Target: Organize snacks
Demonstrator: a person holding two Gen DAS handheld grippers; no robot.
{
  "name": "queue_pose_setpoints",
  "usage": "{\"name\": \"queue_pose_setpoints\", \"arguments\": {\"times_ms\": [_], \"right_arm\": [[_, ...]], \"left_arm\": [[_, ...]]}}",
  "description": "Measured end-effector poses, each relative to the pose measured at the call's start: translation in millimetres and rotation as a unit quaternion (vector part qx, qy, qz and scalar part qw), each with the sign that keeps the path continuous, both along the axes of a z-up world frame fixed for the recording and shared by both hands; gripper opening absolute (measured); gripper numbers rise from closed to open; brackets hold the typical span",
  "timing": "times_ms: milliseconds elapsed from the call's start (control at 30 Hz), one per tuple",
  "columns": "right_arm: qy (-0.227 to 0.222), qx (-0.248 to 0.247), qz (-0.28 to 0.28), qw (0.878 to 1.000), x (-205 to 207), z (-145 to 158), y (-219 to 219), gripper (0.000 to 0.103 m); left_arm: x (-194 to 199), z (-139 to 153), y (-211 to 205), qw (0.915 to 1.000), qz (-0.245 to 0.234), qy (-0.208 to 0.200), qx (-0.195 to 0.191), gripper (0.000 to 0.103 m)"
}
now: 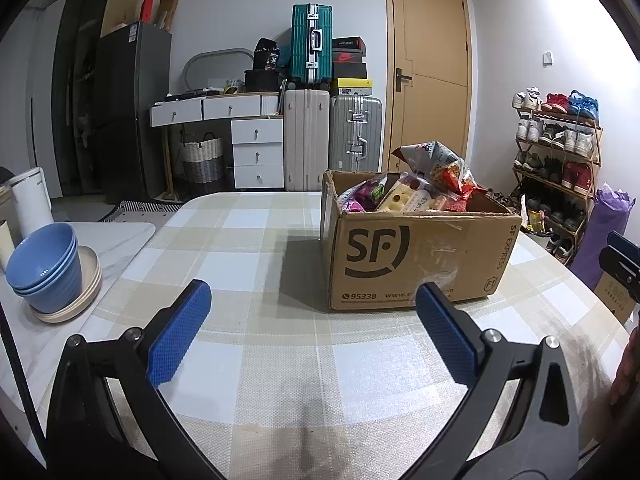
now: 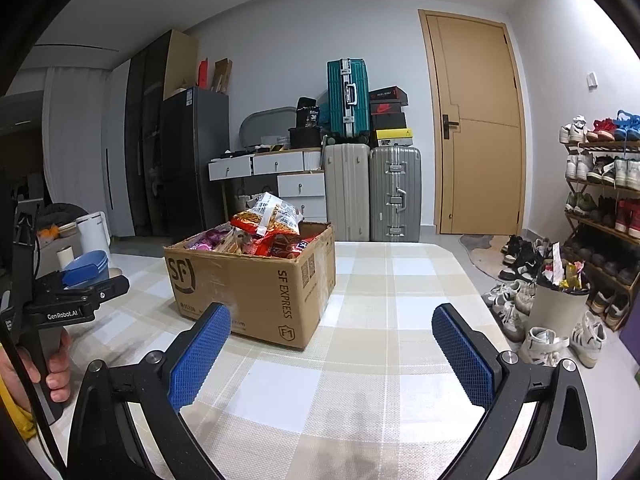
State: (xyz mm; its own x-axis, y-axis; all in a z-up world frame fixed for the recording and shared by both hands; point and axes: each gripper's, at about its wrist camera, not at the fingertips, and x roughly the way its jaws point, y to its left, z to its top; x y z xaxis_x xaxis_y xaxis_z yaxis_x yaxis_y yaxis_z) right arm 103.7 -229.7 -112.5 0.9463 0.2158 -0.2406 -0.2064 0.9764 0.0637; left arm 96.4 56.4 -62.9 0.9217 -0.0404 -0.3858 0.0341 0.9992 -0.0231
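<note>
A brown cardboard box (image 1: 416,248) sits open on the checked tabletop (image 1: 280,360). It is full of snack bags (image 2: 266,232), red, purple and yellow, piled above the top.

Both wrist views are evenly lit by soft indoor light from overhead — no harsh highlights, only a mild sheen on the door (image 2: 478,128) and the pale wall. The cardboard box (image 1: 412,256) throws a soft dark shadow to its left across the tabletop (image 1: 248,248), and a fainter grey shadow pools on the cloth between the jaws near the bottom of each frame. Fisheye distortion is strong — the door frame and shoe rack (image 2: 604,196) bow outward, and black vignette fills the corners. Focus is sharp through the centre; detail softens slightly toward the rims, with mild colour noise in the darker left side.
</note>
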Motion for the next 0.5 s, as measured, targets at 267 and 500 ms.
{"name": "queue_pose_setpoints", "arguments": {"times_ms": [267,500], "right_arm": [[0.004,0.013,-0.004,1.0,1.3,-0.8,-4.4,0.103],[0.006,0.021,-0.004,1.0,1.2,-1.1,-8.2,0.103]], "left_arm": [[-2.0,0.7,0.2,1.0,0.005,-0.004,0.003,0.102],[-2.7,0.9,1.5,1.0,0.006,-0.003,0.002,0.102]]}}
